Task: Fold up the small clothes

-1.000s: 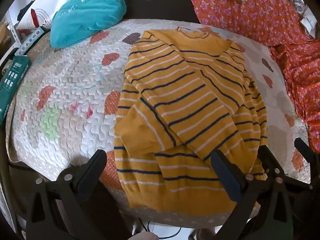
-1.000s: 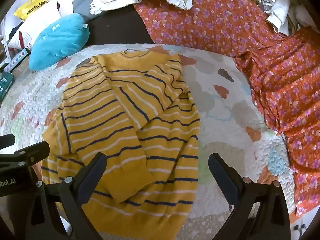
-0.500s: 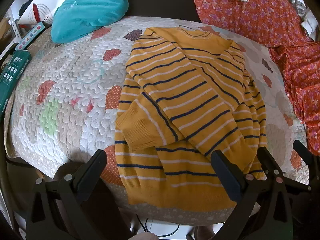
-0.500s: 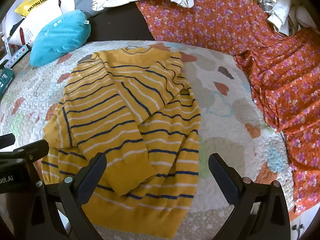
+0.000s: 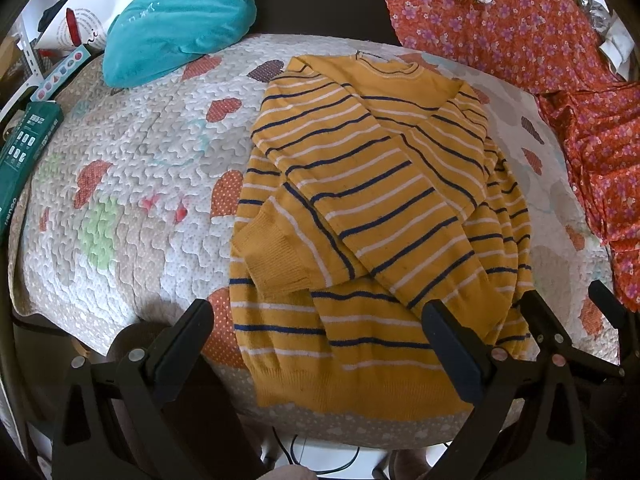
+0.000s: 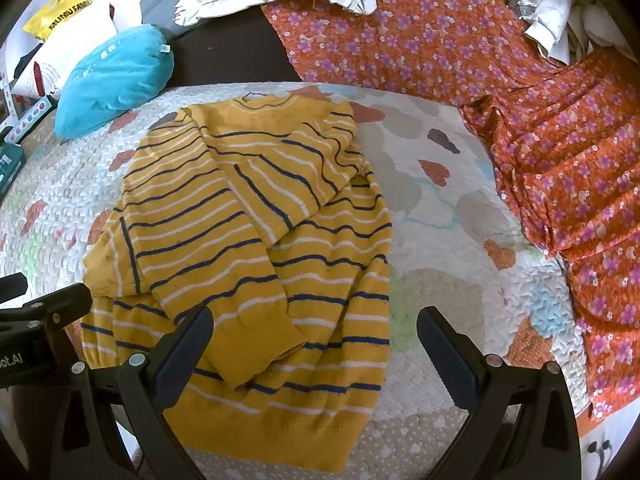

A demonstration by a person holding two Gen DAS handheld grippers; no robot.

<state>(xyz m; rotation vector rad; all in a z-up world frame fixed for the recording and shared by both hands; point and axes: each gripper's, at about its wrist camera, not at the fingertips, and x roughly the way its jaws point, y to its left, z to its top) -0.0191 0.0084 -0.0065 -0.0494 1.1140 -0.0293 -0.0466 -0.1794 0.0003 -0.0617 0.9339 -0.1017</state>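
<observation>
A small yellow sweater with navy and white stripes (image 5: pixel 372 208) lies flat on the quilted cover (image 5: pixel 132 184), neck at the far end, both sleeves folded in and crossed over the body. It also shows in the right wrist view (image 6: pixel 256 248). My left gripper (image 5: pixel 320 344) is open and empty, above the sweater's hem at the near edge. My right gripper (image 6: pixel 316 348) is open and empty, over the hem's right part. The right gripper's body shows at the lower right of the left wrist view (image 5: pixel 560 340).
A teal plush cushion (image 5: pixel 180 20) lies at the far left. Orange floral cloth (image 6: pixel 560 160) is piled along the right and back. A green box (image 5: pixel 24 152) and bags sit at the left edge. The quilt's near edge drops off below the hem.
Both grippers have drawn back toward me and a little upward; the sweater sits slightly farther up in both views. The sweater itself has not moved. Both stay open.
</observation>
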